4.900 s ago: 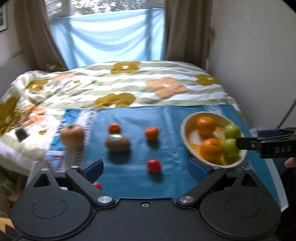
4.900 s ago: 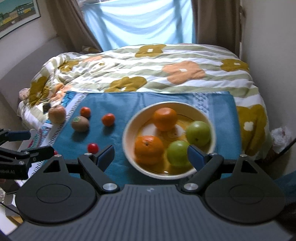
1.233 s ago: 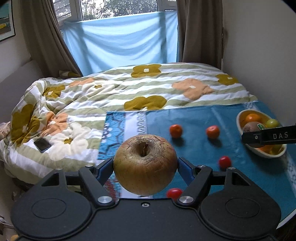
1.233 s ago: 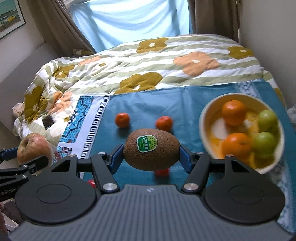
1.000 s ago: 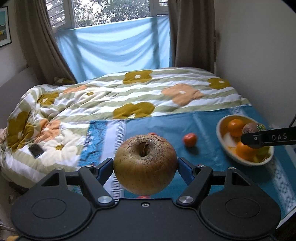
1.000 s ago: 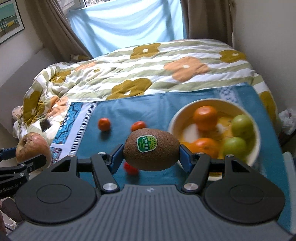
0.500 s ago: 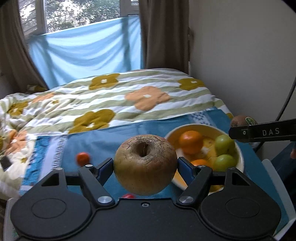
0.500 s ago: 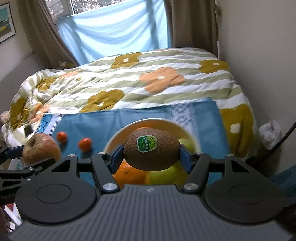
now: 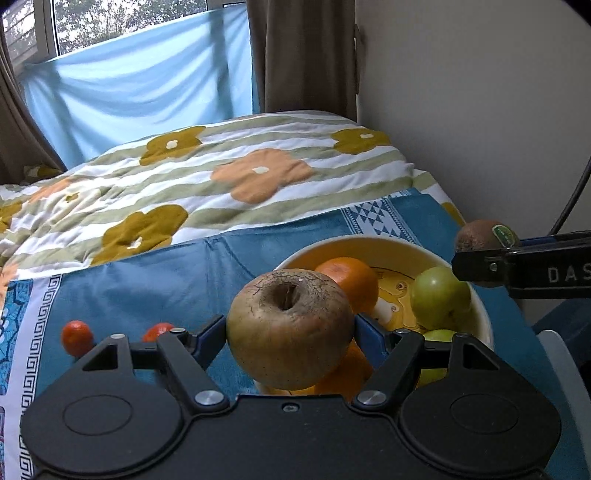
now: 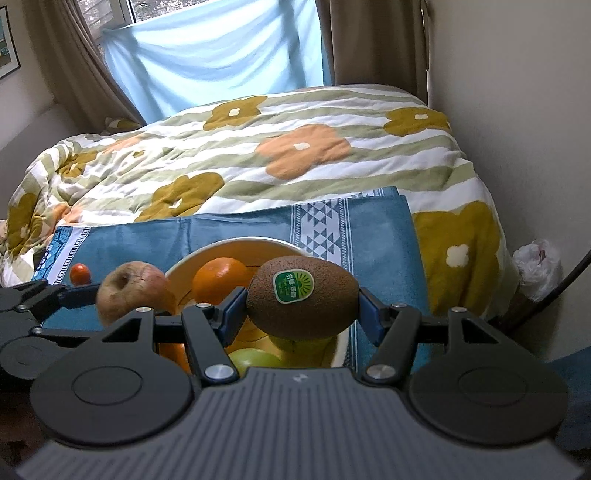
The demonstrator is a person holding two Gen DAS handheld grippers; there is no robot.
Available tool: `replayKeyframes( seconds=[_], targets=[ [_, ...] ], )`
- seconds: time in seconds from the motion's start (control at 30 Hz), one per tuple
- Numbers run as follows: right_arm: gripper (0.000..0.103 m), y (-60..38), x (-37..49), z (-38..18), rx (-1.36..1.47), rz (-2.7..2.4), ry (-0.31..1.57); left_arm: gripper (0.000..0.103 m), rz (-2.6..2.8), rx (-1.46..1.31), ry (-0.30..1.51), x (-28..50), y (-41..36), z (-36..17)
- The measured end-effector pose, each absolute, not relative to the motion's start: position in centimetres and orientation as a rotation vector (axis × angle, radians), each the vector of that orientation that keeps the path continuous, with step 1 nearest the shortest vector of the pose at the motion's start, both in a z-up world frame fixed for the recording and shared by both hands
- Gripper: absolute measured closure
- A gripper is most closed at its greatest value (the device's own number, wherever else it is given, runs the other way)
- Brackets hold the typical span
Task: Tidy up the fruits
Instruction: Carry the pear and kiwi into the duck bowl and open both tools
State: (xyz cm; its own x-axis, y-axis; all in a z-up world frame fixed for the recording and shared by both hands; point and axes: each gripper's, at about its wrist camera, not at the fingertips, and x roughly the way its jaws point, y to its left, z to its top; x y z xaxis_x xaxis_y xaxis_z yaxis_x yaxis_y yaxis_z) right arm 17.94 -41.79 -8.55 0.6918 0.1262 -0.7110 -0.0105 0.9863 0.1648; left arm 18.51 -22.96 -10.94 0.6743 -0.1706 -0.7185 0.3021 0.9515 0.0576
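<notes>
I'm in a home bedroom: a bed with a flowered duvet (image 10: 295, 155), brown curtains (image 10: 373, 44), a window (image 9: 122, 22).

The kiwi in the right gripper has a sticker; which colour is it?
The sticker on the kiwi is green with a white border, clearest in the right wrist view.

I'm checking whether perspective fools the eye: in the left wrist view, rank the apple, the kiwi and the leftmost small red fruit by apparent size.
1. apple, nearest the camera, so its lead is exaggerated
2. kiwi, partly hidden by the right gripper
3. small red fruit
</notes>
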Motion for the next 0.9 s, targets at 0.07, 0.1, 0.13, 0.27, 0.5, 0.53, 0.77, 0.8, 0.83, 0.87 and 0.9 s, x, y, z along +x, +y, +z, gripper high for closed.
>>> replayKeyframes(
  seconds=[0.07, 0.1, 0.13, 0.27, 0.5, 0.53, 0.77, 0.8, 0.83, 0.87, 0.9],
  targets=[
    [0.025, -41.9, 18.0, -8.6, 0.161, 0.081, 0.803, 0.024, -0.266, 0.172, 0.797, 18.9, -23.1, -11.2],
    [0.025, -42.0, 18.1, -8.6, 0.164, 0.083, 0.803, 0.024, -0.267, 0.170, 0.805, 19.1, -23.1, -11.3],
    [0.025, -42.0, 18.1, -8.6, 0.167, 0.086, 0.802, 0.024, -0.272, 0.172, 0.809, 19.3, -23.2, -11.4],
    [0.025, -42.2, 18.4, -8.5, 0.173, 0.092, 0.797, 0.019, -0.271, 0.187, 0.796, 19.0, -23.3, -11.1],
    [0.025, -42.4, 19.1, -8.1, 0.164, 0.113, 0.795, 0.006, -0.269, 0.166, 0.746, 17.6, -22.7, -8.6],
    [0.025, -42.4, 19.3, -8.1, 0.162, 0.118, 0.795, 0.006, -0.267, 0.164, 0.744, 17.4, -22.6, -8.4],
    [0.025, -41.6, 20.8, -8.5, 0.120, 0.167, 0.807, 0.006, -0.245, 0.153, 0.761, 16.4, -22.0, -8.2],
    [0.025, -41.5, 21.1, -8.7, 0.114, 0.176, 0.810, 0.006, -0.240, 0.147, 0.766, 16.3, -21.8, -8.2],
    [0.025, -41.3, 21.4, -8.9, 0.108, 0.187, 0.813, 0.006, -0.238, 0.142, 0.771, 16.1, -21.7, -8.3],
    [0.025, -41.2, 21.6, -9.2, 0.101, 0.201, 0.814, 0.006, -0.235, 0.139, 0.779, 16.1, -21.5, -8.4],
    [0.025, -41.1, 21.9, -9.5, 0.091, 0.218, 0.811, 0.006, -0.230, 0.140, 0.789, 16.0, -21.4, -8.7]
  ],
)
